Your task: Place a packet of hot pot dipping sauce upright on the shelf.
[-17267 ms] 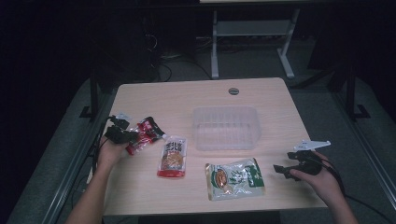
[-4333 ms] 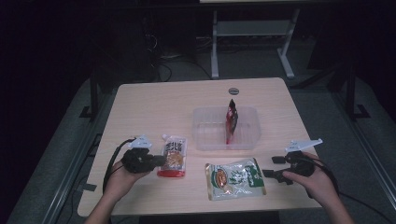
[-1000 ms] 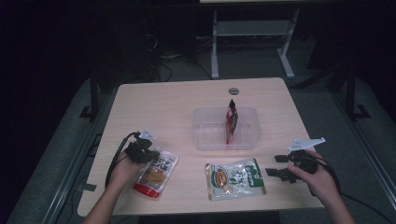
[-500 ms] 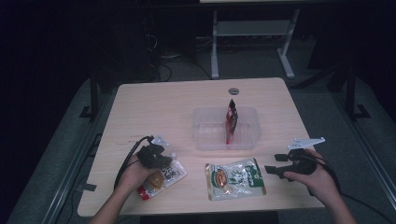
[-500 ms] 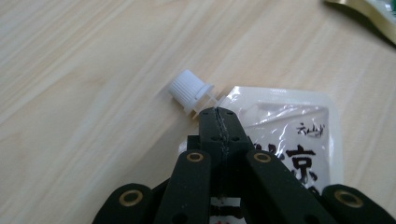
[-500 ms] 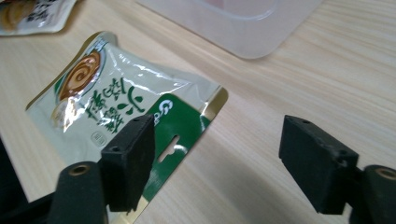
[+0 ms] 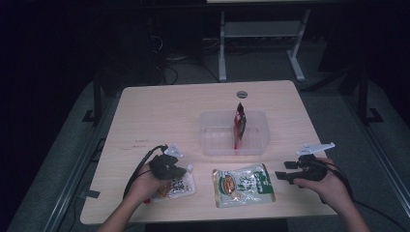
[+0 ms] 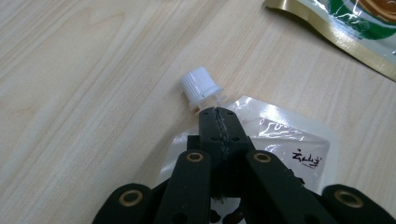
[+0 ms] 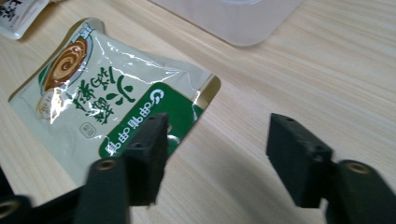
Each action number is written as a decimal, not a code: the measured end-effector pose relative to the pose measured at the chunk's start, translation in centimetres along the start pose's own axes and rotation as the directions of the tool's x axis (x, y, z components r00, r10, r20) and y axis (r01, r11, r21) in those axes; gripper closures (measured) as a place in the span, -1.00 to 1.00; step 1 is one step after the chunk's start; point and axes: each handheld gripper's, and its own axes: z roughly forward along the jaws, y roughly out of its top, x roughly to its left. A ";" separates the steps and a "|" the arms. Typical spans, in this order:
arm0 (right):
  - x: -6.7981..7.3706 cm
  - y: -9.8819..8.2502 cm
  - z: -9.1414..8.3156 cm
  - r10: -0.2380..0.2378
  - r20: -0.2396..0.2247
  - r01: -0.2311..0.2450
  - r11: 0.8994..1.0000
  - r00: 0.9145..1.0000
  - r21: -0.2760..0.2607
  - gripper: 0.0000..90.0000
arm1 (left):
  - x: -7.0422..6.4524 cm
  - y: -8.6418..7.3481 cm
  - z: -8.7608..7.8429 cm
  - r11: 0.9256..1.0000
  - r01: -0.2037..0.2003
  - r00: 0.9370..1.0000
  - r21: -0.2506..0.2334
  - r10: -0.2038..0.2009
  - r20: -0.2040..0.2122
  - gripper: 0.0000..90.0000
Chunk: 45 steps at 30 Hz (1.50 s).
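At the left of the table point(image 7: 145, 111), the left gripper point(image 7: 170, 168) has its 2 jaws pressed tight together on the top seam of a white spouted pouch point(image 8: 275, 140), pinching the film just below the white screw cap point(image 8: 200, 87). That hold by the stiff neck looks chosen so the soft pouch can hang and be carried without slipping; for now it lies flat on the wood near the front edge.

In the middle, a green and cream snack packet point(image 7: 243, 184) lies flat, just in front of a clear plastic tray point(image 7: 210, 140). 1 red packet point(image 7: 239, 124) already stands on edge inside the tray, so I'd guess the pouches are being gathered there.

At the right, the right gripper point(image 9: 215, 154) hovers beside the green packet's corner, jaws partly apart and just been closing, with nothing between them but bare table.
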 end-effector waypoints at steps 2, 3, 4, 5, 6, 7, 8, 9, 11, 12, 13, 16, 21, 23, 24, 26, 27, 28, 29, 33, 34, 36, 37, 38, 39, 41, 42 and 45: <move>0.0 0.1 -0.1 0.017 -0.008 -0.017 1.000 1.000 0.013 0.03 | 0.1 0.0 -0.4 1.000 -0.010 1.000 0.002 0.010 0.008 1.00; 0.0 0.1 -0.1 0.021 -0.008 -0.021 1.000 1.000 0.016 0.04 | 0.1 -0.1 -0.6 1.000 -0.007 1.000 -0.007 0.007 0.011 0.99; -0.1 0.1 -0.1 0.032 -0.008 -0.032 0.999 0.999 0.022 0.06 | 0.0 -0.2 -0.8 1.000 0.012 1.000 -0.025 -0.012 0.018 1.00; -0.2 0.0 -0.2 0.038 -0.007 -0.038 0.999 0.999 0.027 0.09 | -0.1 -0.3 -1.1 0.999 0.015 1.000 -0.037 -0.014 0.023 0.99; -0.4 0.0 -0.2 0.050 -0.010 -0.049 0.998 0.999 0.027 0.16 | -0.1 -0.3 -1.3 0.999 0.020 0.999 -0.041 -0.019 0.026 1.00; -0.5 0.0 -0.3 0.053 -0.010 -0.053 0.998 0.999 0.028 0.18 | -0.2 -0.5 -1.7 0.999 0.011 1.000 -0.041 -0.010 0.030 0.99; -0.6 -0.1 -0.4 0.059 -0.006 -0.059 0.998 0.998 0.027 0.23 | -0.3 -0.7 -1.9 0.998 0.021 0.999 -0.053 -0.019 0.030 1.00; -0.6 -0.1 -0.5 0.057 -0.005 -0.057 0.998 0.998 0.026 0.25 | -0.4 -0.8 -2.2 0.999 0.016 0.999 -0.052 -0.015 0.032 1.00; -0.5 0.0 -0.7 0.051 -0.004 -0.050 0.998 0.999 0.028 0.35 | -0.5 -1.1 -2.7 0.998 0.021 0.999 -0.065 -0.019 0.033 1.00; -0.5 0.0 -0.7 0.046 -0.004 -0.046 0.999 0.999 0.027 0.40 | -0.6 -1.4 -3.0 0.997 0.024 0.999 -0.069 -0.022 0.034 0.99; -0.4 0.0 -0.7 0.046 -0.003 -0.045 0.999 0.999 0.029 0.45 | -0.6 -1.6 -3.3 0.997 0.024 0.999 -0.068 -0.022 0.032 1.00; -0.4 -0.1 -0.6 0.059 -0.012 -0.058 0.998 0.998 0.030 0.55 | -0.6 -2.3 -4.2 0.996 0.038 0.999 -0.075 -0.037 0.020 0.99; -0.3 -0.3 -0.7 0.045 -0.016 -0.045 0.999 0.999 0.024 0.59 | -0.5 -3.7 -5.6 0.992 0.075 0.997 -0.099 -0.075 0.002 0.99; -0.1 -0.3 -0.7 0.040 -0.008 -0.040 0.999 0.999 0.022 0.59 | -0.6 -4.5 -6.0 0.992 0.082 0.997 -0.097 -0.083 -0.004 0.99; -0.1 -0.3 -0.8 0.046 -0.009 -0.046 0.999 0.999 0.021 0.60 | -0.7 -4.8 -6.1 0.992 0.084 0.996 -0.093 -0.085 -0.009 0.99; -0.1 -0.3 -0.8 0.058 -0.010 -0.057 0.998 0.998 0.017 0.58 | -0.7 -5.3 -6.4 0.992 0.088 0.996 -0.089 -0.090 -0.015 0.99; -0.2 -0.3 -0.8 0.066 -0.008 -0.066 0.998 0.998 0.011 0.58 | -0.8 -5.6 -6.7 0.991 0.096 0.995 -0.093 -0.098 -0.017 0.99; -0.1 -0.3 -0.8 0.070 -0.005 -0.070 0.997 0.998 0.016 0.58 | -0.8 -5.8 -6.8 0.989 0.105 0.994 -0.100 -0.107 -0.019 0.99; 0.0 -0.2 -0.9 0.072 -0.003 -0.072 0.997 0.997 0.031 0.59 | -0.9 -6.0 -7.0 0.988 0.110 0.993 -0.106 -0.113 -0.021 0.99; 0.3 0.1 -1.2 0.052 0.006 -0.052 0.999 0.999 0.013 0.60 | -0.9 -7.0 -7.6 0.986 0.126 0.991 -0.113 -0.131 -0.040 0.99; 0.3 0.1 -1.3 0.044 0.004 -0.044 0.999 0.999 0.013 0.60 | -0.9 -7.2 -7.8 0.986 0.128 0.990 -0.109 -0.133 -0.041 0.99; 0.4 0.1 -1.1 0.044 0.002 -0.044 0.999 0.999 0.020 0.57 | -0.9 -7.8 -8.0 0.984 0.140 0.988 -0.112 -0.146 -0.048 0.99; 0.5 0.1 -1.1 0.042 -0.003 -0.042 0.999 0.999 0.021 0.56 | -0.9 -8.0 -8.1 0.984 0.142 0.988 -0.109 -0.149 -0.052 0.99; 0.5 0.0 -1.0 0.041 -0.004 -0.041 0.999 0.999 0.022 0.55 | -0.8 -8.3 -8.1 0.984 0.145 0.987 -0.104 -0.152 -0.055 0.99; 0.5 0.1 -1.0 0.039 -0.006 -0.039 0.999 0.999 0.028 0.55 | -0.8 -8.5 -8.0 0.983 0.152 0.986 -0.101 -0.158 -0.058 0.99; 0.6 0.1 -0.8 0.030 -0.006 -0.030 0.999 1.000 0.021 0.53 | -0.5 -8.8 -7.9 0.982 0.164 0.983 -0.092 -0.171 -0.064 0.99; 0.6 0.2 -0.7 0.028 -0.007 -0.028 0.999 1.000 0.022 0.52 | -0.4 -8.8 -7.8 0.982 0.166 0.983 -0.088 -0.171 -0.064 0.99; 0.7 0.2 -0.6 0.032 -0.018 -0.032 0.999 0.999 0.023 0.50 | 0.0 -8.9 -7.6 0.987 0.151 0.985 -0.060 -0.155 -0.081 0.99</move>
